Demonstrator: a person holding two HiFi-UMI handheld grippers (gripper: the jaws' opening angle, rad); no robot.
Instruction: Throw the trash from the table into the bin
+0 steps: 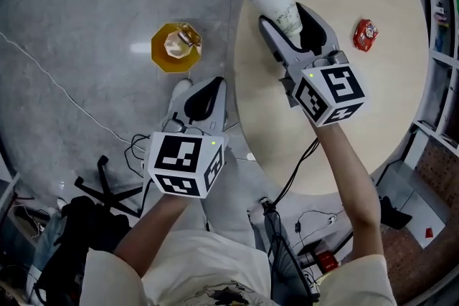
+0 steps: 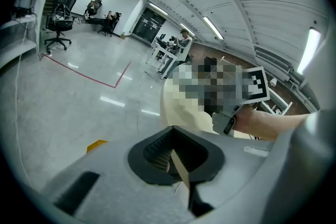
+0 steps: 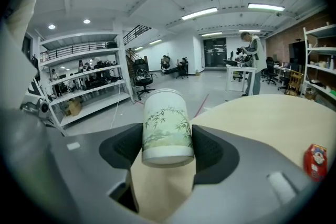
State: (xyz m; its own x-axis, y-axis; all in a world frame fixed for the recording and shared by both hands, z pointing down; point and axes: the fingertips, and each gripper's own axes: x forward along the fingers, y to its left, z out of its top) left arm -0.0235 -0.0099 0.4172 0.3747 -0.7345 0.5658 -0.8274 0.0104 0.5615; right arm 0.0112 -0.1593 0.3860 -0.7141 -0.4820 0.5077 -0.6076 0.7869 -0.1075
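Overhead, the head view shows a round beige worktop (image 1: 401,118) at upper right and a grey floor (image 1: 86,3) at left. The right gripper (image 1: 285,16) reaches over the worktop's left part, its jaws set wide and clamped on a cup (image 1: 278,2), one pad on each side of the cup's wall. The cup is white paper with a green bamboo print; it lies tilted, base toward the gripper's camera and rim pointing away, raised off the worktop near its left edge. A red packet (image 1: 365,34) lies on the worktop to the right of this gripper, well apart from the cup; in the right gripper view it shows at lower right. The bin (image 1: 161,61), yellow and many-sided, stands on the floor left of the worktop, with a pale crumpled item (image 1: 177,44) inside it. The left gripper (image 1: 203,98) hangs over the floor just below the bin and beside the worktop's edge; its jaws are drawn together with only a narrow slit between the dark pads, and nothing is held in them. Its own view looks across the floor toward the worktop and the right gripper's marker cube (image 2: 255,85). Cables (image 1: 136,147) lie on the floor near the person's feet.
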